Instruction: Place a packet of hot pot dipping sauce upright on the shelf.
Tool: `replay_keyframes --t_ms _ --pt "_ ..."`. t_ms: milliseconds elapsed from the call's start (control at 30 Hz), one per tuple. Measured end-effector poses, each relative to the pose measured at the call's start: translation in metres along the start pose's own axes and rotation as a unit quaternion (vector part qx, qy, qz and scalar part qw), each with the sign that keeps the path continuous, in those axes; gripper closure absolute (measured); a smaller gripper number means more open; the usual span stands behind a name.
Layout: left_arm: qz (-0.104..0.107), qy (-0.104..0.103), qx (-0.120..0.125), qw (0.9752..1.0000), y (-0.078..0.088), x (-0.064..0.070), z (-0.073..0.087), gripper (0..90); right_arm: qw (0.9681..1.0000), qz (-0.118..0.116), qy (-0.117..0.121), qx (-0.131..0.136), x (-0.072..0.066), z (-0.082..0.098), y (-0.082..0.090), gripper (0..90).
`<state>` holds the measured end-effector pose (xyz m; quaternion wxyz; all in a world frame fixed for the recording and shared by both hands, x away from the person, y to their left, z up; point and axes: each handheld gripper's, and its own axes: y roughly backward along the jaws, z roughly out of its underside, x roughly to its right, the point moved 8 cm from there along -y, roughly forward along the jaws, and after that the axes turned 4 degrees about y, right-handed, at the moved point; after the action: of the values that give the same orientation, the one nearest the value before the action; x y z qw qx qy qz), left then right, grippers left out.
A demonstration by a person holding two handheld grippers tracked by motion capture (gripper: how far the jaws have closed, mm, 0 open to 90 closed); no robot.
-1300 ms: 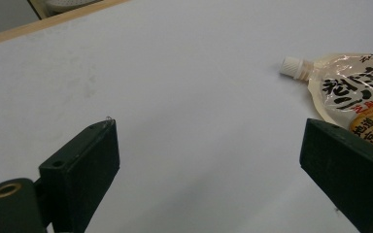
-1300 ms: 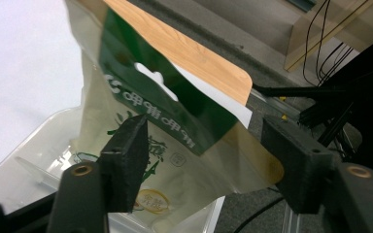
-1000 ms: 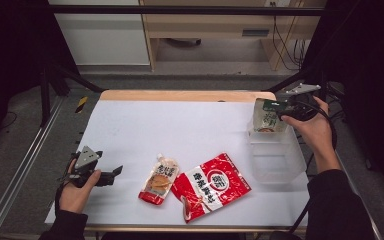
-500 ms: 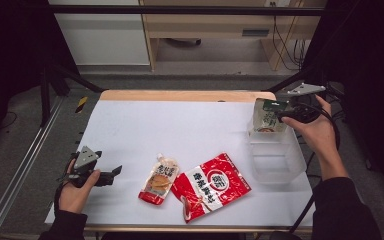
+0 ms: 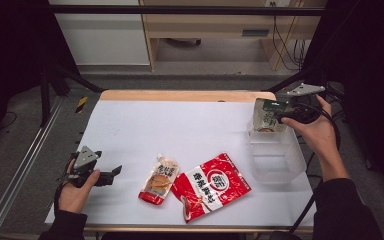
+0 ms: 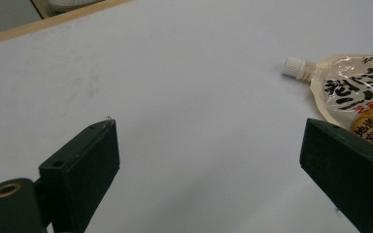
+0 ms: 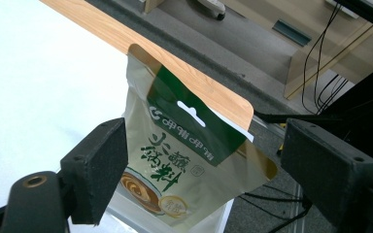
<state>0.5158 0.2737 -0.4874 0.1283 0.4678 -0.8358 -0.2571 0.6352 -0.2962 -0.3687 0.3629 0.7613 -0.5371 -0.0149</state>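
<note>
Pouch [image 7: 184, 160], green and cream, stands with its long axis near upright between the fingers [image 7: 97, 170] of the right gripper [image 5: 280, 111], its green hang-hole end uppermost and its printed bowl at the bottom. The fingers have just been opening and stand wide apart; the left pad lies at the pouch's edge, the right pad is clear of it. The pouch's lower end sits inside a clear plastic box [image 5: 276, 159] at the right edge of the worktop [image 5: 180, 125], leaning against the box's far wall. The right hand [image 5: 317, 132] holds the gripper level above the box. Left gripper [image 5: 111, 173] rests low on the near left of the worktop, its fingers [image 6: 85, 167] open with nothing between them, pointing toward a spouted sauce pouch [image 5: 159, 179], whose white cap points to the far side. Just beside that lies a red packet [image 5: 211, 184], flat, long axis slanting from near left to far right.
</note>
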Motion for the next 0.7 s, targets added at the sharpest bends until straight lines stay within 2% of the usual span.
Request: replay_keyframes --t_ms 233,433,533,567,600,700 --pt "0.001 0.003 0.002 1.0000 0.000 0.001 0.000 7.3 0.9998 0.000 0.011 0.017 -0.006 -0.008 0.010 14.8" --pt "0.001 0.002 0.002 1.0000 -0.001 0.001 0.000 7.3 0.9992 -0.006 0.024 0.030 -0.020 -0.017 0.024 12.7" --pt "0.002 0.001 0.002 1.0000 -0.001 0.002 -0.001 7.3 0.9987 -0.014 0.031 0.039 -0.034 -0.025 0.032 12.2" --pt "0.002 0.001 0.002 1.0000 -0.001 0.002 -0.001 7.2 0.9987 -0.014 0.031 0.039 -0.034 -0.025 0.032 12.2" --pt "0.003 0.001 0.002 1.0000 -0.001 0.003 -0.001 7.3 0.9983 -0.020 0.033 0.044 -0.045 -0.029 0.034 12.1" --pt "0.005 -0.001 0.003 1.0000 0.000 0.004 -0.001 7.2 0.9973 -0.030 0.040 0.054 -0.063 -0.035 0.038 12.0"
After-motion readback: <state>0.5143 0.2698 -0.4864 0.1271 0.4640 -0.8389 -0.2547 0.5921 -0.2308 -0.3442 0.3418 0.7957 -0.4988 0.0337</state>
